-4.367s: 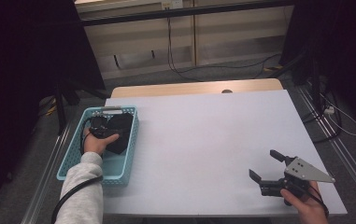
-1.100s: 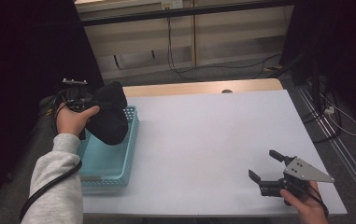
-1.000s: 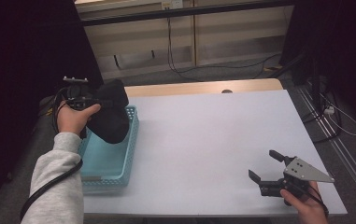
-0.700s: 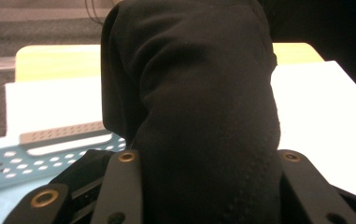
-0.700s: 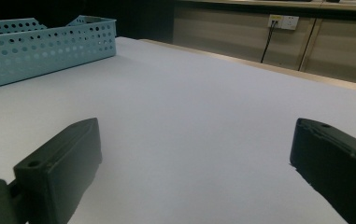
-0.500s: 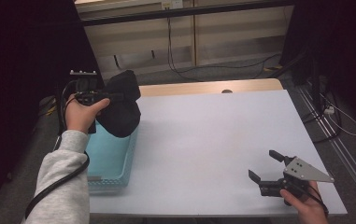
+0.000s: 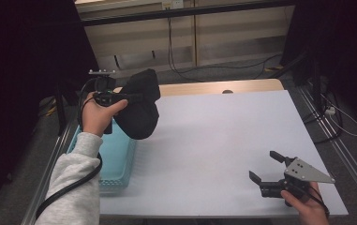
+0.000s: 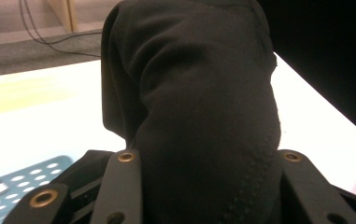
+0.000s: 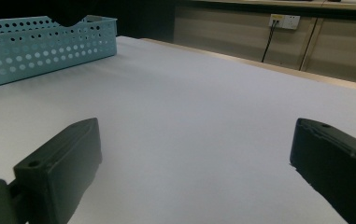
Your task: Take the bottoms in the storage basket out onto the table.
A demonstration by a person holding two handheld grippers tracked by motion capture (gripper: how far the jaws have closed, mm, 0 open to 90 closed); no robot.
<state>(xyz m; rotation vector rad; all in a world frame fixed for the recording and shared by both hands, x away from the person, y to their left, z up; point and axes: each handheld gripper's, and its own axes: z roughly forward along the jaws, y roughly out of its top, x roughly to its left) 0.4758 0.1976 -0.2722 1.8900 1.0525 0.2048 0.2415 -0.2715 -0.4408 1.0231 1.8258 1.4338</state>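
I hold my left gripper (image 7: 120,97) raised, arm bent, jaws seemingly clamped on something dark. My right gripper (image 7: 268,167) rests low, jaws spread wide with nothing between.

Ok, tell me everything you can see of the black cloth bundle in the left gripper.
The black cloth bundle is soft, matte, dark fabric, bunched and folded, with a dotted stitch line near its lower edge. The left gripper clamps it between both jaws and holds it in the air, above the blue basket's far end and the table's left edge.

Black cloth bundle (image 7: 138,110): soft, bunched, hanging in air above teal basket (image 7: 115,161) edge, over table's left side.
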